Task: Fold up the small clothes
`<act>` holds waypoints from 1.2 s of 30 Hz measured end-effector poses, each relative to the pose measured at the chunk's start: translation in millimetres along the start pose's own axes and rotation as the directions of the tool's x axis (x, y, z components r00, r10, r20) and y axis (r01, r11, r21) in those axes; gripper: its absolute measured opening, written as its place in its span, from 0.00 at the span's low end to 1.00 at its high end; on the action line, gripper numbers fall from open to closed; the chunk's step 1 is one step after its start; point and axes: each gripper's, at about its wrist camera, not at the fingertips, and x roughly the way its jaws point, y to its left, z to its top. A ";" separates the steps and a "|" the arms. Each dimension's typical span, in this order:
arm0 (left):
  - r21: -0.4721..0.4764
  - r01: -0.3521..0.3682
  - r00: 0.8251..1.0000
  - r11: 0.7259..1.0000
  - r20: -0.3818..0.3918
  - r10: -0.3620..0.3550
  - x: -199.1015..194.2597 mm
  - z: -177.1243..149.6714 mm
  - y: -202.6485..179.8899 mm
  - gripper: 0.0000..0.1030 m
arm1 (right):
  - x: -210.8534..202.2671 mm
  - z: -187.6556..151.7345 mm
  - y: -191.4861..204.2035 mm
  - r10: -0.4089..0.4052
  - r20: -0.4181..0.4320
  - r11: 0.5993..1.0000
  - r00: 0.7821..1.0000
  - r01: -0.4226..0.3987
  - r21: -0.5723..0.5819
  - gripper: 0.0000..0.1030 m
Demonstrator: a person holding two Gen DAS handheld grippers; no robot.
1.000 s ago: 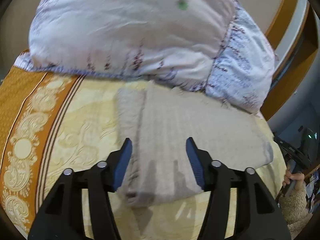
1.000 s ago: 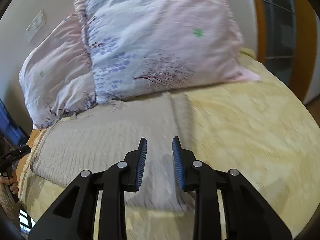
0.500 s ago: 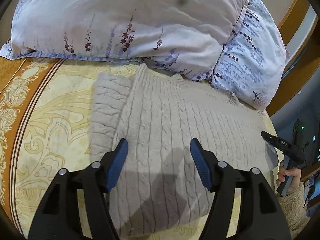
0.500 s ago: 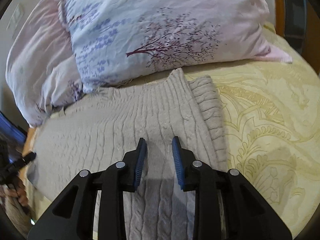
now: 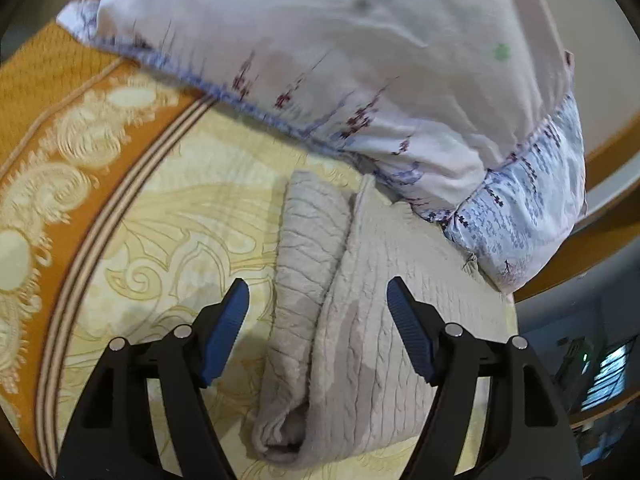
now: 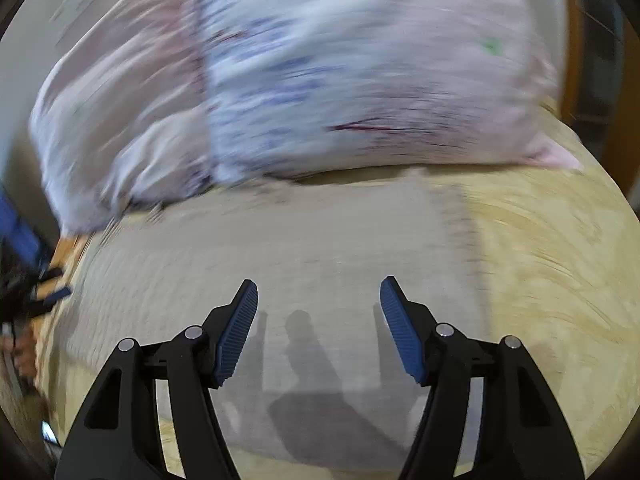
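Sweater [image 5: 360,320]: beige cable knit, lying flat on the bedspread [image 5: 168,232], its far edge close under the pillows [image 5: 340,60]. From your left wrist view, one sleeve [image 5: 308,240] is folded in along the body's left side and forms a long roll that runs from near the pillows toward the camera; the cuff end gapes open at the near edge. Your left gripper [image 5: 318,300] hovers above that fold with its fingers [image 5: 228,328] spread wide, nothing between them; the left one sits over bare bedspread, the right one over the body of the knit. Whether the tips touch the cloth, you cannot tell. Bedspread is pale yellow with a scroll pattern and an orange border band [image 5: 60,120] at the left. Right wrist view is heavily motion-blurred (texture detail lost). There your right gripper [image 6: 319,300] also has its fingers [image 6: 236,332] spread apart and grips nothing; both hang over the sweater [image 6: 300,260], and their shadows fall on the knit just below. Sweater's right edge shows as a vertical strip against the bedspread [image 6: 552,280]. Pillows [image 6: 320,72] fill the upper half, white and pink with a purple print.
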 end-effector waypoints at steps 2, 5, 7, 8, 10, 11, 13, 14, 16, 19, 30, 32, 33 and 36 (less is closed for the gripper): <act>-0.021 0.007 1.000 1.000 -0.015 -0.007 6.9 2.3 2.2 0.70 | 6.3 -1.8 18.2 -0.007 -0.006 0.999 1.000 0.006 -0.054 0.65; -0.030 0.005 1.000 1.000 -0.023 -0.006 14.7 3.0 0.4 0.73 | 16.8 -6.7 41.2 -0.017 -0.019 0.994 1.000 0.015 -0.111 0.65; -0.020 0.002 1.000 1.000 -0.019 -0.002 16.8 4.0 -2.4 0.74 | 24.1 -8.1 51.3 -0.002 -0.034 0.992 0.999 -0.002 -0.125 0.65; -0.020 0.004 1.000 1.000 -0.020 -0.004 18.6 4.6 -3.9 0.74 | 27.4 -8.1 56.0 -0.004 -0.037 0.991 0.999 -0.001 -0.133 0.66; -0.018 0.006 1.000 1.000 -0.019 -0.007 21.0 5.7 -6.0 0.74 | 30.8 -8.6 62.0 -0.018 -0.032 0.989 0.999 0.013 -0.150 0.69; -0.015 0.004 1.000 1.000 -0.018 -0.004 22.4 5.9 -8.1 0.74 | 31.4 -8.9 63.4 -0.021 -0.029 0.988 0.999 0.016 -0.154 0.69; -0.006 -0.001 1.000 1.000 -0.015 0.001 25.4 6.2 -12.3 0.74 | 31.6 -9.9 64.9 -0.023 -0.030 0.987 0.999 0.018 -0.158 0.70; -0.002 0.001 1.000 1.000 -0.015 -0.001 27.2 6.4 -14.8 0.74 | 33.2 -10.0 65.3 -0.023 -0.032 0.987 0.999 0.018 -0.160 0.71; 0.002 0.003 1.000 1.000 -0.021 -0.003 31.1 6.6 -19.0 0.74 | 35.1 -11.1 65.6 -0.022 -0.035 0.987 0.999 0.016 -0.161 0.71; 0.016 -0.009 1.000 1.000 -0.021 0.009 35.6 6.2 -26.2 0.74 | 36.2 -12.1 66.1 -0.019 -0.033 0.987 0.999 0.014 -0.158 0.72; -0.002 -0.053 0.998 0.999 -0.046 0.052 41.5 3.2 -34.5 0.39 | 29.4 -13.7 59.9 0.010 -0.036 0.991 0.999 -0.015 -0.133 0.72; -0.007 -0.044 0.997 0.999 -0.059 0.044 41.9 1.5 -36.3 0.25 | 27.2 -14.2 58.7 0.015 -0.035 0.992 0.999 -0.019 -0.128 0.72; -0.019 -0.021 0.998 1.000 -0.060 0.020 40.7 0.5 -38.1 0.22 | 25.4 -14.8 57.9 0.017 -0.034 0.992 0.999 -0.021 -0.124 0.72; -0.025 0.019 0.999 1.000 -0.035 -0.020 33.4 -0.1 -48.2 0.20 | 19.8 -15.2 53.9 0.028 -0.030 0.993 0.999 -0.031 -0.110 0.72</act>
